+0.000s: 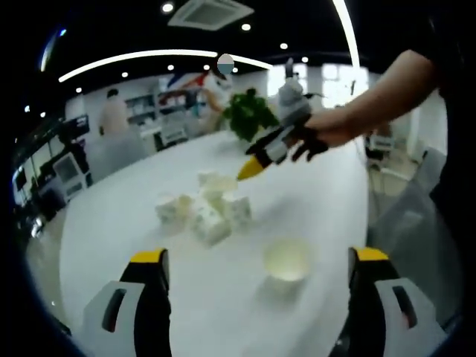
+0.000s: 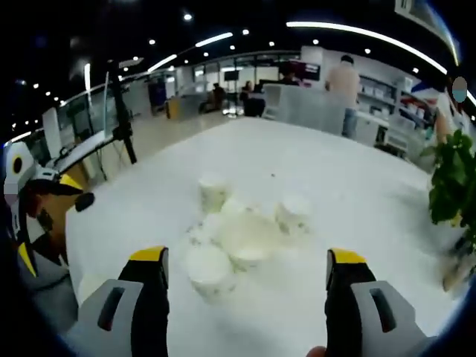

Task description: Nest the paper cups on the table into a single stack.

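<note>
Several white paper cups point(image 1: 204, 208) stand bunched together in the middle of the white table point(image 1: 320, 193). One more cup point(image 1: 288, 260) stands upright and apart, close in front of my left gripper point(image 1: 258, 256), which is open with nothing between its jaws. My right gripper point(image 1: 253, 168), held by a hand, hovers over the far side of the bunch. In the right gripper view the cup bunch point(image 2: 242, 234) lies just ahead of my right gripper point(image 2: 247, 256), open and holding nothing. Some cups there stand rim up, others look bottom up; blur hides which are nested.
A green potted plant point(image 1: 249, 111) stands at the table's far end, also the plant point(image 2: 450, 182) at the right edge. A tripod point(image 2: 123, 111) stands on the floor beyond the table. A person point(image 2: 343, 78) stands by desks at the back.
</note>
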### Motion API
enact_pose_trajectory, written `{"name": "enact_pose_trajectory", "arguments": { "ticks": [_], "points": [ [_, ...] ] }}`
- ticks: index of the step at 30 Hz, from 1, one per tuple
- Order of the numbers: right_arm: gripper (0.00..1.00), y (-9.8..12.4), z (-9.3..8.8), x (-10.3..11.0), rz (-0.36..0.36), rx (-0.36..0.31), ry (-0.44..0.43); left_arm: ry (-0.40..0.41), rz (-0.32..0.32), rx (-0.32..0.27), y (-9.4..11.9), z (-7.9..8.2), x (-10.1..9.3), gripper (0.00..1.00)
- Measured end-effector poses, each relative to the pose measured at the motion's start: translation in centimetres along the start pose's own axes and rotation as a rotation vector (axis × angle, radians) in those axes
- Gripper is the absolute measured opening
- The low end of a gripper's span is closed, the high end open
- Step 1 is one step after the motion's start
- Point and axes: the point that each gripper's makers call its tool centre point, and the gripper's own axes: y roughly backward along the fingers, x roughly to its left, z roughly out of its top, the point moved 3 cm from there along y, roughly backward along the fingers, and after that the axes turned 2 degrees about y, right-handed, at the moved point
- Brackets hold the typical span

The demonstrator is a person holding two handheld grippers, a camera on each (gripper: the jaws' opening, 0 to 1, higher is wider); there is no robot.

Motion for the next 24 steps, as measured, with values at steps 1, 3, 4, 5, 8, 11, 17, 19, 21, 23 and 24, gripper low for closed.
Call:
{"name": "enact_pose_trajectory", "arguments": {
  "ticks": [1, 3, 4, 5, 8, 11, 17, 19, 21, 23, 24],
  "points": [
    [0.82, -0.4, 0.1, 0.0, -0.001, 0.006, 0.003, -0.001, 0.000, -0.002, 0.0, 0.0, 0.0, 0.99],
    [0.81, -1.3, 0.3, 0.1, -0.001, 0.017, 0.015, -0.001, 0.001, -0.006, 0.1, -0.1, 0.1, 0.99],
    [0.80, -1.9, 0.4, 0.1, 0.001, 0.022, 0.017, 0.003, 0.002, 0.002, 0.2, -0.3, 0.3, 0.99],
    [0.80, -2.5, 0.5, 0.1, 0.008, 0.032, 0.011, 0.001, 0.007, 0.002, 0.3, -0.5, 0.5, 0.99],
    [0.79, -3.5, 0.7, 0.3, 0.008, 0.046, 0.002, 0.023, 0.026, 0.002, 0.6, -0.8, 1.2, 0.99],
    [0.78, -4.4, 0.4, 0.4, 0.005, 0.069, 0.005, 0.035, 0.045, 0.000, 0.9, -1.3, 1.9, 0.99],
    [0.75, -5.2, -0.2, 0.9, -0.001, 0.114, 0.004, 0.059, 0.061, 0.005, 1.3, -2.1, 2.5, 0.99],
    [0.74, -5.4, -0.4, 0.8, -0.008, 0.136, 0.021, 0.060, 0.066, 0.003, 1.4, -2.2, 2.6, 0.99],
    [0.72, -5.7, -0.5, 0.7, -0.016, 0.144, 0.023, 0.067, 0.076, -0.002, 1.6, -2.4, 2.8, 0.99],
    [0.71, -5.9, -0.6, 0.7, -0.016, 0.152, 0.002, 0.069, 0.086, 0.000, 1.9, -2.6, 3.1, 0.99],
    [0.70, -6.2, -0.6, 0.6, -0.016, 0.158, -0.007, 0.066, 0.094, 0.005, 2.1, -2.8, 3.3, 0.99]
  ]
}}
